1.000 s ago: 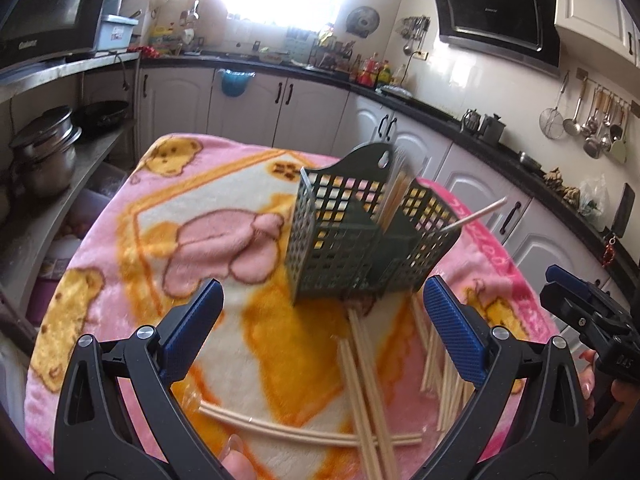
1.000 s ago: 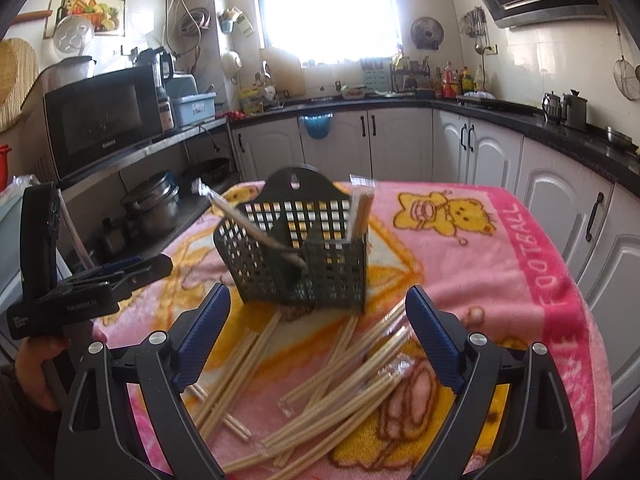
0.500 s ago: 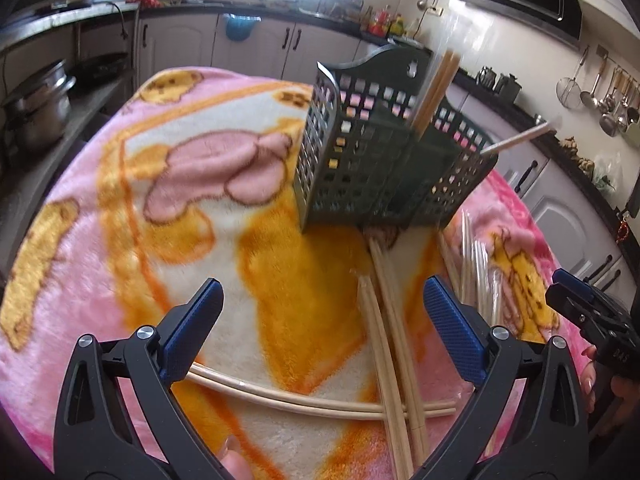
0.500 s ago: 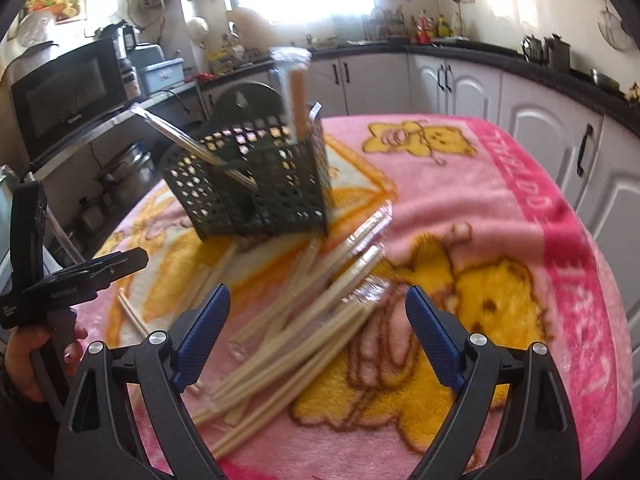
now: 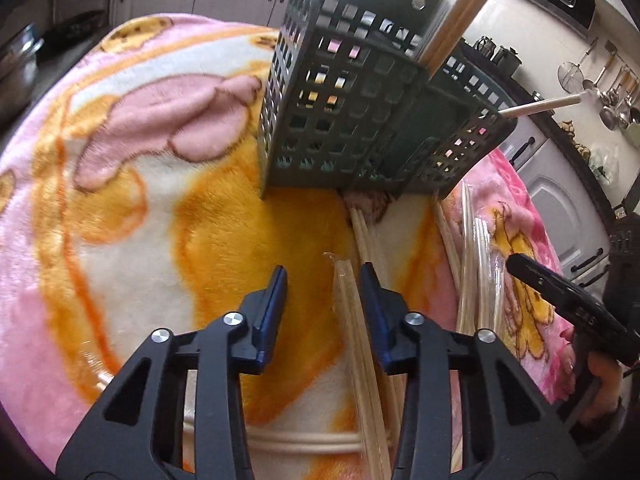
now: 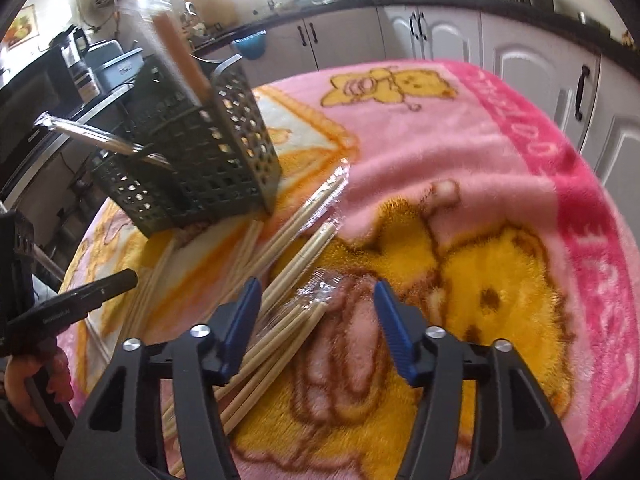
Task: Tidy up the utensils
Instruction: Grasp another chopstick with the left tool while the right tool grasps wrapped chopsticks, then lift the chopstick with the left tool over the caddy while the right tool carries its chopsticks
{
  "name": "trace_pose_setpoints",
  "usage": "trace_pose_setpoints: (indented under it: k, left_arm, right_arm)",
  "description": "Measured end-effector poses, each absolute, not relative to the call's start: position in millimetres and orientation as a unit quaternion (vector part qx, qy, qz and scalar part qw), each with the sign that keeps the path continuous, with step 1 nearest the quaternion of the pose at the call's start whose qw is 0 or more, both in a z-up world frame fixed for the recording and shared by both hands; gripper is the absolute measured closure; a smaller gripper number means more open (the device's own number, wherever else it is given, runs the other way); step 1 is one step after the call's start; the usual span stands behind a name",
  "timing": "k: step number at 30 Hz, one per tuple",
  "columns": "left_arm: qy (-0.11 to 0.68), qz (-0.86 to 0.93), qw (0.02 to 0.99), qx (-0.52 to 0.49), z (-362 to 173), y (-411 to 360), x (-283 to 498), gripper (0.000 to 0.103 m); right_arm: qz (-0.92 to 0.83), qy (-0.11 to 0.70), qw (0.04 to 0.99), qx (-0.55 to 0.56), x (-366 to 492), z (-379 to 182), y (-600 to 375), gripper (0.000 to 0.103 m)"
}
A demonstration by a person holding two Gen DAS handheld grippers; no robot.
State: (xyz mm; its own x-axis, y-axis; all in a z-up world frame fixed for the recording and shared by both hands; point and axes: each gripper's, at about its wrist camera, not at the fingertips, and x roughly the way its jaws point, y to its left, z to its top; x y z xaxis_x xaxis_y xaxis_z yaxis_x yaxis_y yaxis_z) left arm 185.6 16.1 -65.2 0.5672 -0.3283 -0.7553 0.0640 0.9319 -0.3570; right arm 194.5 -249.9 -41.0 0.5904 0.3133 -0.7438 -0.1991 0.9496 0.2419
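A dark green perforated utensil basket stands on the blanket, with a wrapped chopstick pair upright in it and a single stick poking out sideways. It also shows in the right wrist view. Several wrapped chopstick pairs lie loose in front of it. My left gripper is open, low over the blanket, its fingers either side of one wrapped pair. My right gripper is open, straddling the top of a bundle of wrapped chopsticks.
A pink and yellow cartoon blanket covers the table. Further chopsticks lie crosswise near me. White cabinets and a black counter ring the table. Pots and a microwave stand on shelves at the left.
Both grippers have dropped down and forward towards the loose chopsticks, and both have narrowed from wide open. The left now brackets one wrapped pair; the right sits over the bundle.
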Motion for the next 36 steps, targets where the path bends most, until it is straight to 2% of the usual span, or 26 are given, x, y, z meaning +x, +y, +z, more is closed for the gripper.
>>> trace_pose_setpoints:
  k: [10,18,24,36]
  left_arm:
    - [0.459,-0.117,0.867,-0.153,-70,15,199,0.079]
    - [0.459,-0.119,0.868,-0.151,-73,15,203,0.09]
    - [0.454,-0.125,0.866,-0.169,-76,23,205,0.094]
    - [0.433,-0.127,0.866,-0.216,-70,41,198,0.1]
  right_arm:
    - [0.142,0.434,0.886,0.077,206,-48,-252,0.068]
    - [0.14,0.432,0.887,0.083,211,-51,-253,0.078]
    - [0.143,0.43,0.888,0.079,211,-51,-253,0.096]
    - [0.133,0.39,0.903,0.121,193,-28,-276,0.101]
